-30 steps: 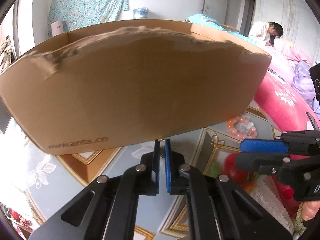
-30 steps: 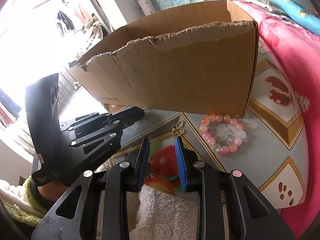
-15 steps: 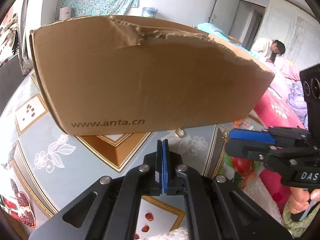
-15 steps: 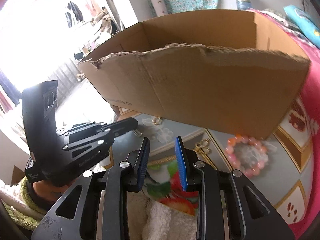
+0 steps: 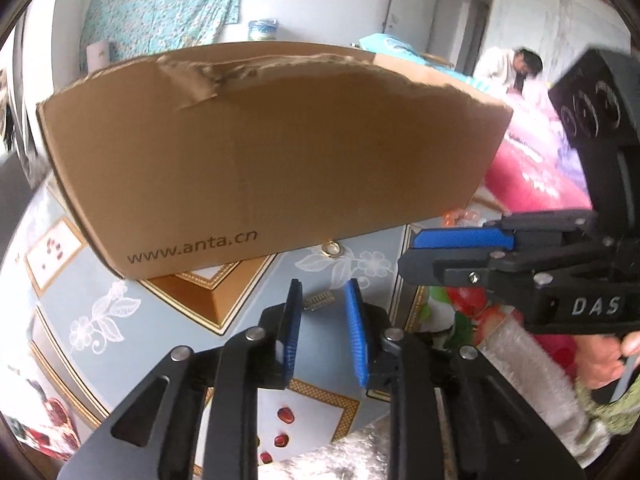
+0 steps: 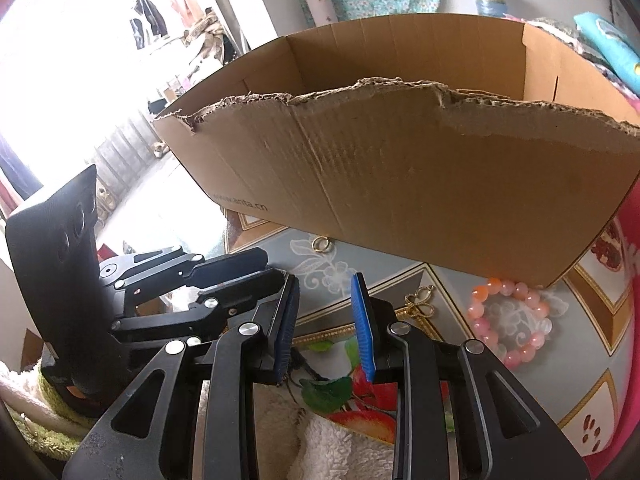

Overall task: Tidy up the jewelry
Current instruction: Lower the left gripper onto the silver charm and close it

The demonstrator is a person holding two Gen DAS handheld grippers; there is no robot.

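- Our left gripper point(image 5: 322, 308) has just been opening; nothing sits between its jaws.
- A small hair clip point(image 5: 319, 301) lies just ahead of its fingertips, long axis crosswise; the gold ring point(image 5: 331, 249) lies further ahead, by the cardboard box point(image 5: 260, 160).
- Our right gripper point(image 6: 326, 312) is also parted and empty, further from both.
- We read "www.anta.cn" and "DAS".

Both black grippers, left gripper point(image 5: 322, 300) and right gripper point(image 6: 325, 292), have blue ribbed pads, silver screws

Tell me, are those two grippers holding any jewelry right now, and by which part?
Nothing is held. The left gripper, its jaws just opened, has only tabletop between its pads. The right gripper is open and empty too.
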